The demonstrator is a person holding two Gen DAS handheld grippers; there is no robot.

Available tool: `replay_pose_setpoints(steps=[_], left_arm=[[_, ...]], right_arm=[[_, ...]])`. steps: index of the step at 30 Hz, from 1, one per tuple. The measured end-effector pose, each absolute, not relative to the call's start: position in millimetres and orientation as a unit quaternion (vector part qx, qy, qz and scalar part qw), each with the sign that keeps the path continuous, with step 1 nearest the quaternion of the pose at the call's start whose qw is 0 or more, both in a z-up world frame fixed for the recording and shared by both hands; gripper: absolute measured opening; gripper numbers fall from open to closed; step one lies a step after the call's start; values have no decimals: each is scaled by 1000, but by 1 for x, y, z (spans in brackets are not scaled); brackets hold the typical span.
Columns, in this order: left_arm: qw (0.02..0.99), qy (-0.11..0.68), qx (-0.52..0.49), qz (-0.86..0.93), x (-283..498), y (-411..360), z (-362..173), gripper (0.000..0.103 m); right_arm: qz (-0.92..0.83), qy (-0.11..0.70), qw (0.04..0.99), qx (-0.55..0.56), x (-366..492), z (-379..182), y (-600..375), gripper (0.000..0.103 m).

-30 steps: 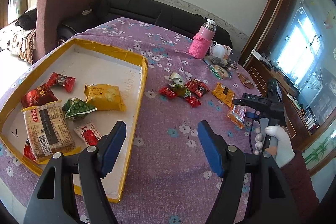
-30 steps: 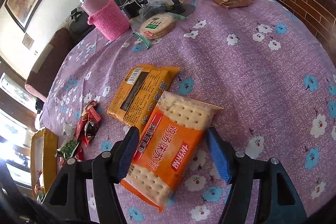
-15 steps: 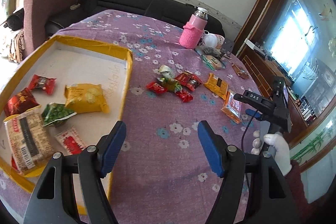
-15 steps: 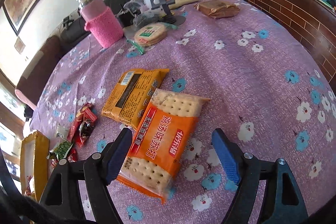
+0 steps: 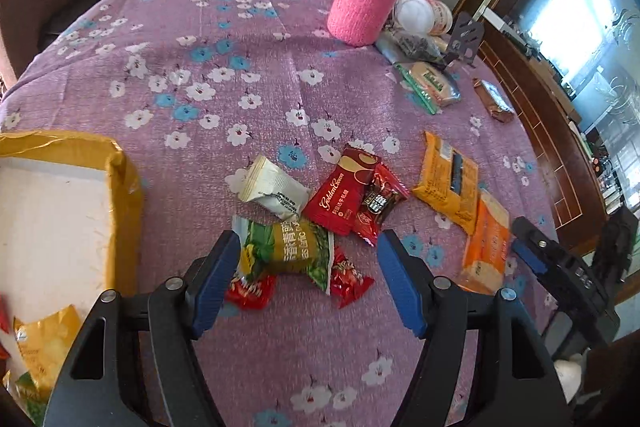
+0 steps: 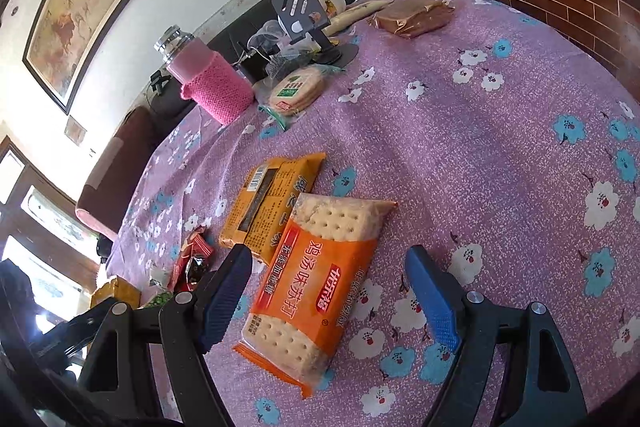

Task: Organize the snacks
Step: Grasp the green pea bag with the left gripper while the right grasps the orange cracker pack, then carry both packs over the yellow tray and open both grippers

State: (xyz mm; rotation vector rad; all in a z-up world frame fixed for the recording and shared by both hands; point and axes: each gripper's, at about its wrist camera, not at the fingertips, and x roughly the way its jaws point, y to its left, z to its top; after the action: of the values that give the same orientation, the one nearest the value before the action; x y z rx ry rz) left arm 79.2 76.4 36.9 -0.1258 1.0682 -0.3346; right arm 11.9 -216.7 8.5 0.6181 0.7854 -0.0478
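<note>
My left gripper [image 5: 308, 281] is open, its fingers either side of a green pea packet [image 5: 290, 253] lying on small red packets [image 5: 350, 281]. A white packet [image 5: 274, 191] and a red GoldenCrown packet [image 5: 340, 201] lie just beyond. The yellow-rimmed tray [image 5: 122, 211] with snacks inside is at the left. My right gripper [image 6: 332, 297] is open, straddling an orange cracker pack [image 6: 316, 287] that lies on the tablecloth beside a yellow biscuit pack [image 6: 268, 203]. The cracker pack also shows in the left wrist view [image 5: 486, 247].
A pink knit-sleeved bottle [image 5: 370, 1] stands at the table's far side with a phone stand [image 6: 298, 9], a cup, a round cracker pack [image 6: 298, 89] and a brown packet [image 6: 412, 17]. A dark sofa runs behind; wooden cabinets stand at the right.
My left gripper moved right and forward from over the tray to the pile of small packets. My right gripper opened wider around the orange cracker pack.
</note>
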Motion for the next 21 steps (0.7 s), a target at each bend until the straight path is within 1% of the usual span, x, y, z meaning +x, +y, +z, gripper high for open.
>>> replay_pose_setpoints(steps=[2,3,4,7,10,15,21], left_arm=[[840,520,-21,-153,83,63,24,69],[840,521,-3,-149,81,59,21,59],[837,525,7,-157,75,55,18,44],[834,523,26,-172,57,51,19,44],[837,515,25,-183,43,51,21,45],[844,504,19,-183,40,50,22,44],[873,453,-21,-179,18,63,49,43]], right_arm=[[-13,379,875,301,13,8,-216,82],[-10,379,874,302,13,8,-215,82],[-7,380,874,302,13,8,-214,82],[-2,381,875,297,14,8,-212,82],[2,388,873,295,17,5,-209,82],[2,395,873,284,19,1,-203,82],[10,403,876,265,24,-1,-194,83]])
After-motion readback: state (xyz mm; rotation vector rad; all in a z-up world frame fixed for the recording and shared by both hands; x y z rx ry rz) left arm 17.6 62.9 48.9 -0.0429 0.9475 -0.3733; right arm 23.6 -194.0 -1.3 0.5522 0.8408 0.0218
